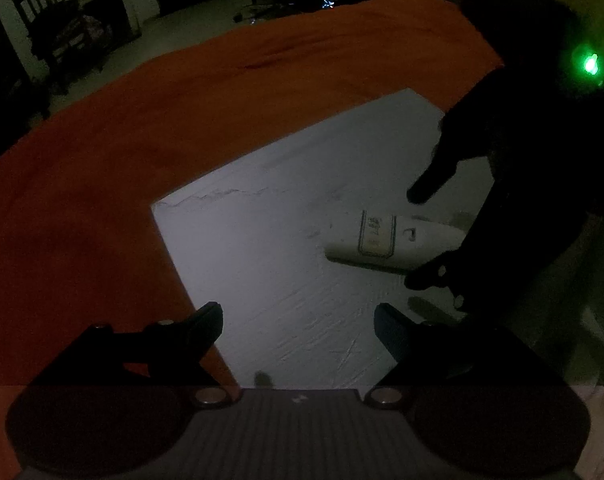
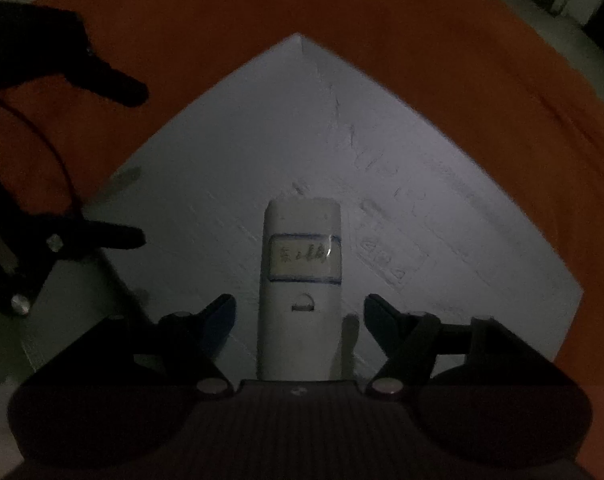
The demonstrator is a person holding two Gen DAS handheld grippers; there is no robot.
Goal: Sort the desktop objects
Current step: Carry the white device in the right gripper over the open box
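The white remote [image 2: 299, 288] lies flat on the white board [image 2: 205, 184], between the right gripper's [image 2: 299, 312] released jaws, untouched. The left gripper [image 1: 297, 320] hangs spread and empty beside it. Risk: in this dim light a skewed closing could nudge the remote aside onto the orange cloth [image 2: 442, 40].

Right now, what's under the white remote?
The remote lies flat on a white board, which sits on an orange cloth. What's beneath the cloth is covered.
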